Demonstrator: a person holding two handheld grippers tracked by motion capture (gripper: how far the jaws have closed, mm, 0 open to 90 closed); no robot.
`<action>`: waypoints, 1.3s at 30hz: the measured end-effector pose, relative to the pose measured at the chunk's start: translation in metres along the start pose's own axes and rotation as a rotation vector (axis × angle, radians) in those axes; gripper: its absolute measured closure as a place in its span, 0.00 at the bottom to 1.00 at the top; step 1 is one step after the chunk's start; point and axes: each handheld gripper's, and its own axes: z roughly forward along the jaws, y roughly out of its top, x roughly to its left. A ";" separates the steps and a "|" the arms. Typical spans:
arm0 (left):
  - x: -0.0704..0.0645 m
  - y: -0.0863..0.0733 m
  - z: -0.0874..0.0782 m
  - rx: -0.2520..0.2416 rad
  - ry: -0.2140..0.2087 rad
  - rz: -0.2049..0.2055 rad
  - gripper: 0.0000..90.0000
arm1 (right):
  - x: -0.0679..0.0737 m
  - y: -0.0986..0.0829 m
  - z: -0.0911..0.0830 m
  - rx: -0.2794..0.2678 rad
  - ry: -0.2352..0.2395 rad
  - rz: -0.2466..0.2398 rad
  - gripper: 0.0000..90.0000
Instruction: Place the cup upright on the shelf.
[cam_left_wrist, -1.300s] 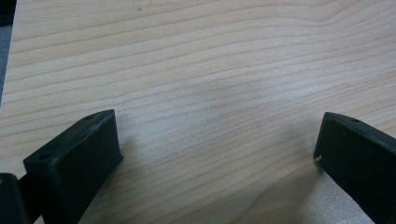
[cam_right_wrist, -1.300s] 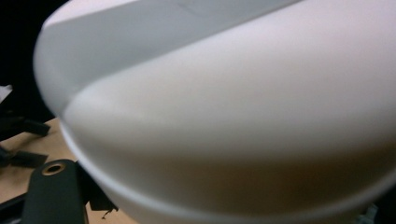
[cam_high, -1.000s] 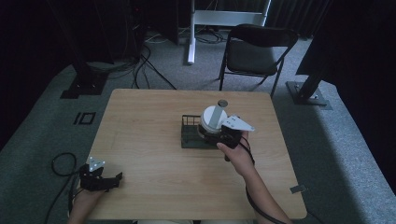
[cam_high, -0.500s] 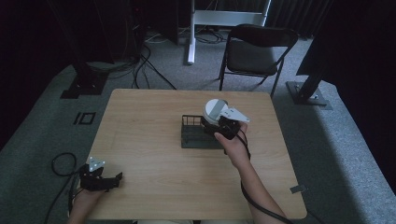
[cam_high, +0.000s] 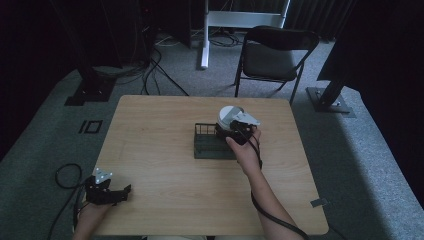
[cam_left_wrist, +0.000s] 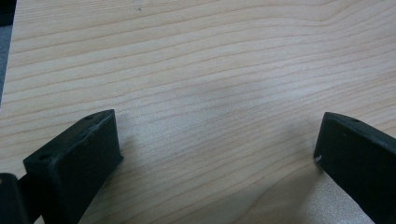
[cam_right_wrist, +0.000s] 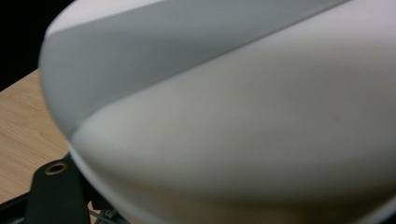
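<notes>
Plate (cam_high: 229, 116) clamped upright in right hand-held gripper (cam_high: 235, 131), frame centre, directly above rack (cam_high: 207, 145); left hand-held gripper (cam_high: 111, 192) lower left, jaws apart, far.

On the bench (cam_high: 160, 150), right of centre: a wire rack (cam_high: 212, 142). At the rack's right end, above its rim, a plate (cam_high: 229, 116), tilted on edge, with the right tongs (cam_high: 235, 131) just before it and touching. Left tongs (cam_high: 107, 192) at the near left corner of the bench, well apart from the rack, resting over bare wood. Behind the bench, on the floor: a folding chair (cam_high: 272, 57), toward the right.
</notes>
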 end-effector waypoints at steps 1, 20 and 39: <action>0.000 0.000 0.000 0.000 0.000 0.000 0.01 | 0.000 0.000 0.001 0.006 -0.006 0.001 0.20; 0.000 0.000 0.000 0.000 0.000 0.000 0.01 | 0.001 -0.005 0.018 0.144 -0.018 0.020 0.20; 0.000 0.000 0.000 0.000 0.000 0.000 0.01 | 0.002 -0.007 0.029 0.225 -0.006 -0.002 0.20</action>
